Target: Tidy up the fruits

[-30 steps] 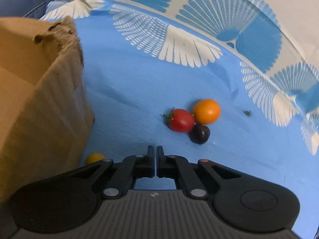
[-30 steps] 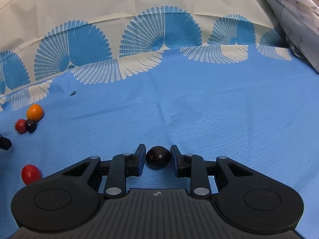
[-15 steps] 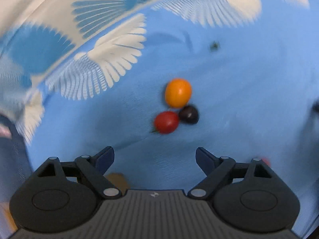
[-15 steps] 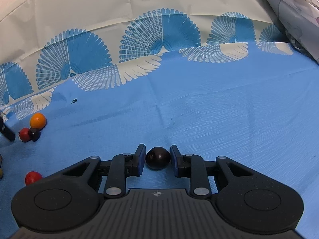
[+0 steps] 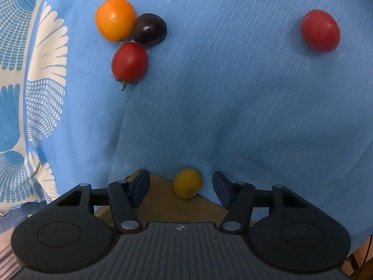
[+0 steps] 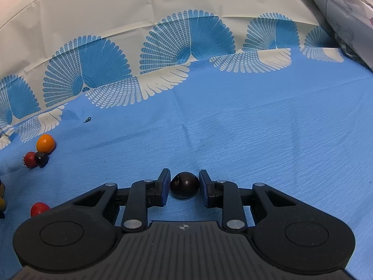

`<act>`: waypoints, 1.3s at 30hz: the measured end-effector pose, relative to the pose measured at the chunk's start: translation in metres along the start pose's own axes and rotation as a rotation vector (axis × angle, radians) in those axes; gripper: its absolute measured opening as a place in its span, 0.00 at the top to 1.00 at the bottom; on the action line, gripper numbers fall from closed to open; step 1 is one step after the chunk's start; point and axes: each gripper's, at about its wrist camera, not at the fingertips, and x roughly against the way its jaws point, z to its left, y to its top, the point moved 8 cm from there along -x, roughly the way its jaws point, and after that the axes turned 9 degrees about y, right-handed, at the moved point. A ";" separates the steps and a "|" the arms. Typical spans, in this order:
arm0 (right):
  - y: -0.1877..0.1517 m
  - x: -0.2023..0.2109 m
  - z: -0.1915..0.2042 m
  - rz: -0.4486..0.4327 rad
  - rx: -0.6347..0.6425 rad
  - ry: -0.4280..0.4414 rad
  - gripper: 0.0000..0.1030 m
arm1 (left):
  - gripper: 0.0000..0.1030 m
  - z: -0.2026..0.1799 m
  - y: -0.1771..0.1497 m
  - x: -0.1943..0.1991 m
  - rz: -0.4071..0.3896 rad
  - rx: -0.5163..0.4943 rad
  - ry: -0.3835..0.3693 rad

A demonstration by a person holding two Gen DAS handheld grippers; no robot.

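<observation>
On the left side of the blue cloth (image 5: 233,93) three fruits sit in a little bunch. The orange one (image 5: 115,18) touches the dark one (image 5: 150,28), and a red one with a green stem (image 5: 129,61) sits right by them. They all lie loose on the cloth, so nobody has sorted them yet.

Lower down, the left gripper (image 5: 181,187) points down at a small yellow fruit (image 5: 188,183). This fruit sits at the edge of a brown cardboard box (image 5: 160,200), but I cannot tell if it is on the box or just beside it. The jaws are closing, with the yellow fruit between them. The pads are not touching it yet, so it is not held.

Over on the right of that view, another red fruit (image 5: 319,30) lies all alone, well apart from the bunch. It waits too.

The right gripper (image 6: 183,187) squeezes a second dark fruit (image 6: 184,184) between its pads, low over the cloth. So one fruit is caught and ready to be carried.

I think the job is only partly done. One fruit is gripped, one is about to be grabbed, and four more lie loose. I cannot see inside the box, so I cannot tell how many fruits are already put away.
</observation>
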 end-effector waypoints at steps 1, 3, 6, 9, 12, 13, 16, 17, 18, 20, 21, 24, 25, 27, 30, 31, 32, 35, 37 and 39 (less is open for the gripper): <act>0.000 0.000 0.000 0.000 0.002 0.001 0.72 | 0.53 -0.001 -0.001 0.001 0.001 0.004 -0.019; 0.000 0.000 0.000 -0.001 0.009 0.002 0.72 | 0.72 -0.001 -0.002 0.004 -0.011 0.015 -0.029; 0.001 0.001 0.000 0.003 0.005 0.000 0.72 | 0.72 0.001 -0.006 0.011 -0.060 0.027 -0.013; 0.003 0.005 -0.002 0.004 -0.019 -0.009 0.73 | 0.72 0.009 -0.010 0.029 -0.116 0.112 -0.039; 0.008 0.015 -0.003 -0.007 -0.027 -0.019 0.74 | 0.72 0.026 -0.016 0.057 -0.208 0.244 -0.062; 0.010 0.020 -0.002 -0.013 -0.027 -0.020 0.74 | 0.72 0.032 -0.020 0.069 -0.249 0.307 -0.082; 0.019 0.042 0.006 -0.044 -0.027 -0.014 0.74 | 0.72 0.047 -0.038 0.108 -0.353 0.495 -0.121; 0.023 0.051 0.010 -0.058 -0.024 -0.011 0.74 | 0.72 0.052 -0.046 0.120 -0.378 0.561 -0.124; 0.027 0.063 0.015 -0.074 -0.021 -0.007 0.74 | 0.72 0.053 -0.053 0.131 -0.404 0.613 -0.135; 0.033 0.086 0.027 -0.100 -0.020 0.007 0.74 | 0.72 0.050 -0.071 0.157 -0.446 0.716 -0.158; 0.035 0.099 0.035 -0.112 -0.020 0.020 0.74 | 0.72 0.047 -0.084 0.167 -0.456 0.761 -0.176; 0.036 0.137 0.063 -0.138 -0.001 0.047 0.74 | 0.72 0.038 -0.124 0.188 -0.477 0.902 -0.237; 0.036 0.148 0.073 -0.141 0.006 0.058 0.74 | 0.72 0.036 -0.139 0.192 -0.477 0.947 -0.252; 0.033 0.171 0.097 -0.138 0.024 0.085 0.74 | 0.72 0.030 -0.171 0.193 -0.472 1.026 -0.261; 0.025 0.200 0.139 -0.132 0.063 0.138 0.74 | 0.72 0.022 -0.216 0.194 -0.461 1.112 -0.259; 0.022 0.208 0.153 -0.126 0.076 0.157 0.74 | 0.72 0.020 -0.232 0.194 -0.457 1.131 -0.253; 0.017 0.216 0.169 -0.116 0.088 0.180 0.74 | 0.72 0.017 -0.247 0.192 -0.452 1.150 -0.237; 0.001 0.238 0.216 -0.071 0.119 0.253 0.74 | 0.72 0.010 -0.288 0.187 -0.444 1.185 -0.188; -0.010 0.249 0.247 -0.044 0.143 0.306 0.74 | 0.72 0.002 -0.310 0.180 -0.439 1.211 -0.174; -0.022 0.260 0.276 -0.021 0.175 0.355 0.74 | 0.72 -0.008 -0.330 0.173 -0.427 1.240 -0.179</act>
